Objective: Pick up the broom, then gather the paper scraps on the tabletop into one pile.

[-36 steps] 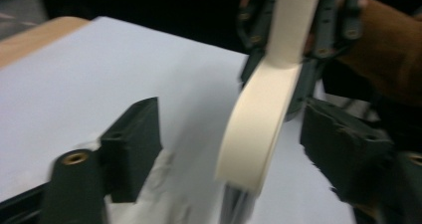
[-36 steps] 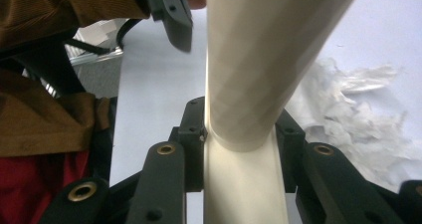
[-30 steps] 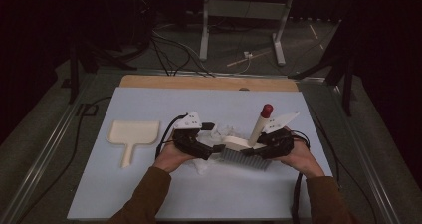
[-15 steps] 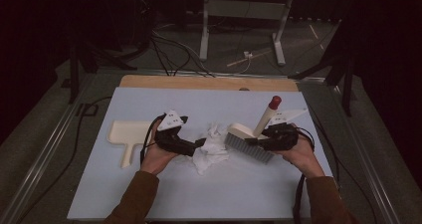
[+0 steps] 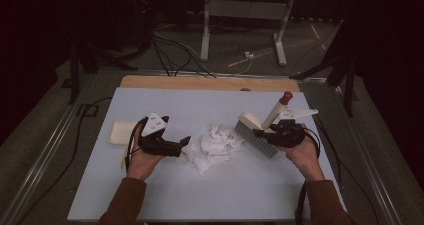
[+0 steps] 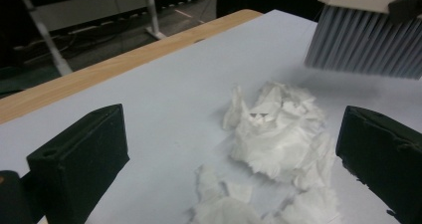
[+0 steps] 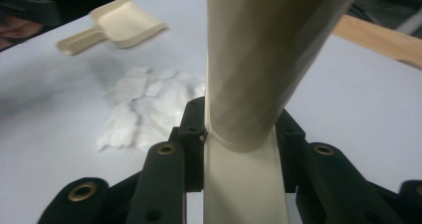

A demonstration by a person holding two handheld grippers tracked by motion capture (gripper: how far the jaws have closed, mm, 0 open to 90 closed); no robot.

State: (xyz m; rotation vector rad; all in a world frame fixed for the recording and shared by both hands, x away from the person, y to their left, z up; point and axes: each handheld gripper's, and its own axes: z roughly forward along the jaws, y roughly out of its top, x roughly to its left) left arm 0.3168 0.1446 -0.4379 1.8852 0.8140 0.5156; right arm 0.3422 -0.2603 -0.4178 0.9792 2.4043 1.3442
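Note:
A crumpled white tissue pile [image 5: 215, 145] lies mid-table between my two grippers. My left gripper [image 5: 185, 142] points at it from the left. Its jaws have just been opening and stand wide in the left gripper view [image 6: 234, 159], with loose tissue [image 6: 278, 134] lying on the table between and ahead of them, not pressed. My right gripper [image 5: 261, 133] is shut on the cream handle [image 7: 249, 59] of a hand brush [image 5: 254, 134], whose grey bristles [image 6: 368, 45] hover beside the pile. The handle's red tip [image 5: 287, 97] points up and back.
A cream dustpan [image 5: 119, 133] lies at the left, partly behind my left hand; it also shows in the right gripper view as the dustpan [image 7: 119, 27]. A wooden strip [image 5: 210, 83] borders the pale blue table top [image 5: 200, 200] at the far edge. Cables run on the floor beyond.
My left gripper has drawn back to the left, away from the brush, and its jaws have spread. The tissue now lies loose on the table. The brush has barely shifted.

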